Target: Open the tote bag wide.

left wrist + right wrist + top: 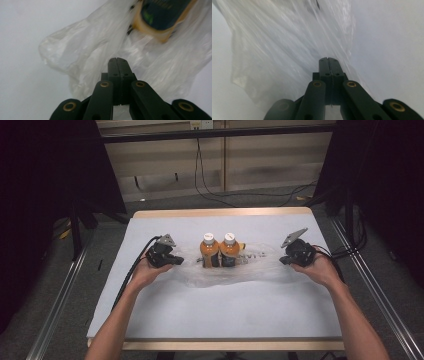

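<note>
1. Left gripper (pixel 117 61) – jaws pressed together over the clear plastic bag (pixel 82 50); whether film is pinched between them I cannot tell.
2. Right gripper (pixel 328 60) – jaws likewise closed, at the bag's other end.
3. Two orange bottles (pixel 220 251), white caps, dark labels with unreadable print, stand mid-table on the bag, between the grippers.
4. White tabletop (pixel 225 310) – open room on every side.
</note>
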Available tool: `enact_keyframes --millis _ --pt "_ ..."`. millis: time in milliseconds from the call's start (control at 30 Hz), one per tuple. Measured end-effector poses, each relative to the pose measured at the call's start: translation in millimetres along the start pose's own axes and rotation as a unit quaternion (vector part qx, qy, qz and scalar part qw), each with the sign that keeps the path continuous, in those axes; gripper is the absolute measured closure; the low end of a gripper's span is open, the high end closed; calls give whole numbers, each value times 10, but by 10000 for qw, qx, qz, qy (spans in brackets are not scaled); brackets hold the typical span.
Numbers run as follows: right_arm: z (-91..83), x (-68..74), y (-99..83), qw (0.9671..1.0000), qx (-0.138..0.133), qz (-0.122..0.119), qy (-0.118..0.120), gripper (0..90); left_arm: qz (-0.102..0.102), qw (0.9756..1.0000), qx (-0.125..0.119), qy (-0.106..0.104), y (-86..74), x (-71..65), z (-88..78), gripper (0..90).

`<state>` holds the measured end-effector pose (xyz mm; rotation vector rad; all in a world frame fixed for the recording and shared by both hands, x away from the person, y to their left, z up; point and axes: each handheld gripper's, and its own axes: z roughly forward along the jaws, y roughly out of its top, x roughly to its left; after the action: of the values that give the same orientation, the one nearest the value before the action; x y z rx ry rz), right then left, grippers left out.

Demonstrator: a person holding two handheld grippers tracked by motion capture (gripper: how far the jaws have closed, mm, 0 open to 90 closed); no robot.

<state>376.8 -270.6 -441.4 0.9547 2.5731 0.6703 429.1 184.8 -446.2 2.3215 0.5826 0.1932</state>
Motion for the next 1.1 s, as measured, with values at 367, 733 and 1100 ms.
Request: enact_keyframes --millis 367,733,1100 --pt "-203 132 180 9952 -925 49 316 900 228 9982 -551 -48 132 -253 -185 885" --pt "31 290 520 9871 -1339 -2 878 900 539 9939 -769 -582 349 -672 60 893" --pt "302 395 828 9880 -1157 -154 1016 900 729 9934 -748 -466 527 -932 349 896"
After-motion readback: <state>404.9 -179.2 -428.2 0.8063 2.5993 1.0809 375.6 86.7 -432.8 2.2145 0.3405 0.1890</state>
